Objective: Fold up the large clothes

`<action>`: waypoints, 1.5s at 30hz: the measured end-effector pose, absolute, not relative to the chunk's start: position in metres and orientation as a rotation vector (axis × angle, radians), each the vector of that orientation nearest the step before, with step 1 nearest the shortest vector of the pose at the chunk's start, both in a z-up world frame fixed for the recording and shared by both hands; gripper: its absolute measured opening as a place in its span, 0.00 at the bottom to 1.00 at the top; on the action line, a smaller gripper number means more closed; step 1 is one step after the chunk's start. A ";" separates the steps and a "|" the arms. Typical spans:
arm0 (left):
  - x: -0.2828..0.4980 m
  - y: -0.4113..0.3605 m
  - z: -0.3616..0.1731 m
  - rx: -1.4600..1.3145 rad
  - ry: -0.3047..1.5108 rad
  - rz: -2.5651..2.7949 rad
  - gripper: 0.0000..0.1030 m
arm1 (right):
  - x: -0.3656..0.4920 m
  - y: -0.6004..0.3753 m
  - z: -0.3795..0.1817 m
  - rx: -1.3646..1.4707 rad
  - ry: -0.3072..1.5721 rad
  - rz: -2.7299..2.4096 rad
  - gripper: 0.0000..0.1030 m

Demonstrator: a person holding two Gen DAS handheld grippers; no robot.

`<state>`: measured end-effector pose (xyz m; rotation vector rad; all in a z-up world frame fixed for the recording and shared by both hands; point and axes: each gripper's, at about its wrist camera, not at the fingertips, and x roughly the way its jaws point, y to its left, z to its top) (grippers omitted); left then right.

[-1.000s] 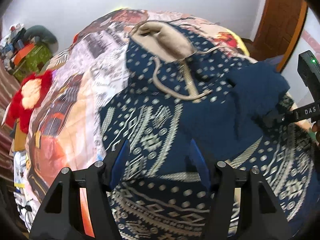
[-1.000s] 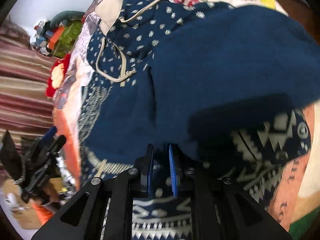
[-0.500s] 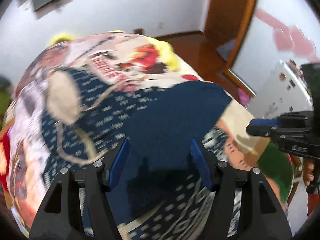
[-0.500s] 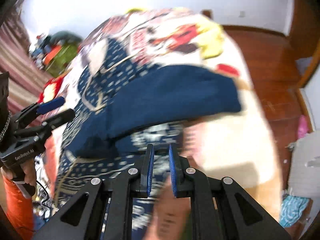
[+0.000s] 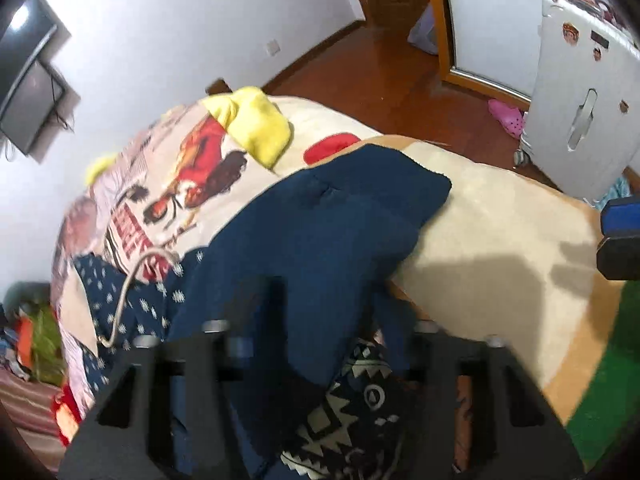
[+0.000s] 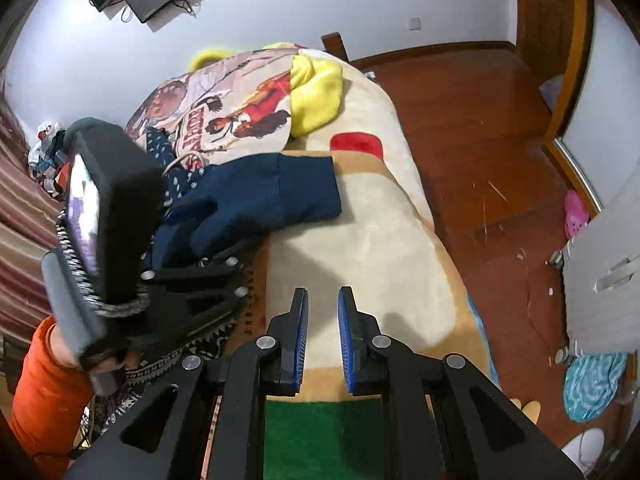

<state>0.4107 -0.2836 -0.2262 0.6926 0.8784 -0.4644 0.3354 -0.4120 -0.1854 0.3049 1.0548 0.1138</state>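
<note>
Bedding carries the navy patterned hoodie, its plain blue sleeve folded across it. Left tool sits spread wide over the sleeve, fingers blurred, gripping nothing. Right tool hovers above the cream blanket, slightly parted and empty.

— Underneath? Bed, covered by cream blanket printed with cartoons.
— On top? Navy hoodie beside yellow cloth, near the printed end.

No legible text on anything.
</note>
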 end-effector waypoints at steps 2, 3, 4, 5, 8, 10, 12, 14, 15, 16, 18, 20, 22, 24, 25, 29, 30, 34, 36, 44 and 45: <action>0.416 -0.276 -0.221 0.656 0.877 -0.443 0.10 | 0.337 -0.409 -0.188 0.304 1.060 0.116 0.11; 0.420 -0.266 -0.209 0.585 0.878 -0.448 0.10 | 0.338 -0.406 -0.190 0.302 1.061 0.117 0.11; 0.421 -0.260 -0.199 0.537 0.872 -0.452 0.10 | 0.338 -0.404 -0.190 0.299 1.062 0.117 0.11; 0.424 -0.252 -0.190 0.493 0.863 -0.448 0.10 | 0.339 -0.401 -0.190 0.292 1.063 0.119 0.11; 0.430 -0.219 -0.152 0.361 0.838 -0.444 0.09 | 0.340 -0.389 -0.189 0.273 1.062 0.137 0.11; 0.432 -0.192 -0.128 0.275 0.828 -0.441 0.09 | 0.343 -0.380 -0.187 0.263 1.060 0.151 0.11; 0.434 -0.155 -0.110 0.176 0.838 -0.433 0.09 | 0.344 -0.368 -0.183 0.248 1.054 0.170 0.11; 0.435 -0.125 -0.101 0.115 0.853 -0.423 0.09 | 0.346 -0.354 -0.179 0.233 1.045 0.190 0.11; 0.435 -0.106 -0.098 0.086 0.863 -0.411 0.09 | 0.347 -0.348 -0.178 0.227 1.041 0.198 0.11; 0.433 -0.094 -0.099 0.070 0.873 -0.403 0.09 | 0.349 -0.341 -0.176 0.221 1.039 0.207 0.11; 0.432 -0.061 -0.101 0.034 0.900 -0.373 0.09 | 0.352 -0.324 -0.174 0.204 1.035 0.232 0.11; 0.431 -0.037 -0.108 0.017 0.924 -0.345 0.09 | 0.357 -0.304 -0.173 0.180 1.038 0.257 0.11; 0.429 -0.008 -0.123 -0.002 0.967 -0.312 0.09 | 0.364 -0.287 -0.173 0.151 1.045 0.275 0.11; 0.427 0.014 -0.141 -0.015 1.013 -0.286 0.09 | 0.372 -0.265 -0.175 0.116 1.053 0.292 0.11; 0.424 0.028 -0.153 -0.023 1.041 -0.271 0.09 | 0.377 -0.256 -0.177 0.102 1.059 0.296 0.11; 0.408 0.070 -0.193 -0.028 1.127 -0.238 0.09 | 0.396 -0.216 -0.191 0.003 1.092 0.298 0.11; 0.404 0.078 -0.202 -0.029 1.151 -0.231 0.09 | 0.399 -0.209 -0.195 -0.025 1.102 0.296 0.11; 0.389 0.107 -0.241 0.012 1.266 -0.165 0.09 | 0.414 -0.186 -0.224 -0.144 1.183 0.276 0.11; 0.380 0.111 -0.242 0.018 1.265 -0.177 0.09 | 0.419 -0.180 -0.240 -0.196 1.216 0.256 0.11; 0.392 0.046 -0.198 0.031 1.088 -0.324 0.73 | 0.417 -0.172 -0.223 -0.204 1.188 0.282 0.11; 0.397 0.036 -0.198 0.037 1.087 -0.329 0.73 | 0.416 -0.173 -0.217 -0.199 1.173 0.281 0.11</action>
